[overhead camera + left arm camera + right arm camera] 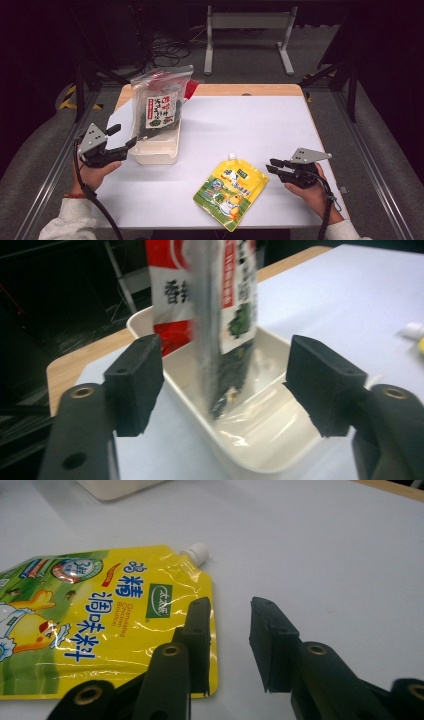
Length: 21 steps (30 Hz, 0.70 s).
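High view: the left gripper (124, 145) is hanging spread and empty just left of the white tub (156, 146), where the seaweed bag (159, 102) is standing upright, probably just placed. At near right, the right gripper (270, 165) is waiting part-open beside the yellow pouch (231, 190); next it needs to straddle and pinch the pouch's edge.

White table (280, 125), floor cables (170, 50)
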Each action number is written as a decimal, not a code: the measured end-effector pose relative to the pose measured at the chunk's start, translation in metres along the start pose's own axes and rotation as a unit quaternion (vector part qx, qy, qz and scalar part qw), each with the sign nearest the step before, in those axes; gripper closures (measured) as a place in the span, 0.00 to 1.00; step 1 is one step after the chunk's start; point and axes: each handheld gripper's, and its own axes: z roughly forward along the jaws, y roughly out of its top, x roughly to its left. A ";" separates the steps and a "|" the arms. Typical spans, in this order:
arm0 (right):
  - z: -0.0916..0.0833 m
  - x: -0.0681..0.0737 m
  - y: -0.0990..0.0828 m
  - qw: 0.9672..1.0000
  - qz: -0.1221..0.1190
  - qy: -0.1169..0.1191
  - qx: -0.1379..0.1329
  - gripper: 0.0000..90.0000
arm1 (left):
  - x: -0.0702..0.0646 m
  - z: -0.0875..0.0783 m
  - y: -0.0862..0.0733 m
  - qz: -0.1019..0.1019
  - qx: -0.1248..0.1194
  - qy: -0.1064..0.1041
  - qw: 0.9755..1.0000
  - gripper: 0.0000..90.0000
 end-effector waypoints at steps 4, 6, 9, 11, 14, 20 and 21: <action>-0.001 -0.001 -0.002 1.000 0.008 0.000 -0.001 0.81 | -0.012 -0.006 -0.003 -0.001 0.002 -0.015 1.000 0.26; -0.002 -0.002 -0.003 1.000 0.010 0.002 -0.002 0.81 | -0.020 -0.008 -0.009 -0.008 0.014 -0.033 0.999 0.24; -0.003 -0.001 -0.008 1.000 0.012 0.005 0.001 0.81 | -0.036 -0.013 -0.019 -0.006 0.020 -0.058 0.998 0.22; -0.004 0.000 -0.011 1.000 0.010 0.005 0.010 0.82 | -0.049 -0.012 -0.026 0.006 0.035 -0.071 0.997 0.21; -0.005 0.002 -0.013 1.000 0.007 0.008 0.018 0.84 | -0.062 -0.005 -0.037 0.018 0.056 -0.091 0.994 0.21; -0.008 0.004 -0.016 1.000 0.011 0.010 0.022 0.81 | -0.084 0.015 -0.049 0.050 0.105 -0.135 0.984 0.22; -0.008 0.005 -0.019 1.000 0.013 0.009 0.024 0.79 | -0.095 0.020 -0.051 0.069 0.115 -0.161 0.978 0.23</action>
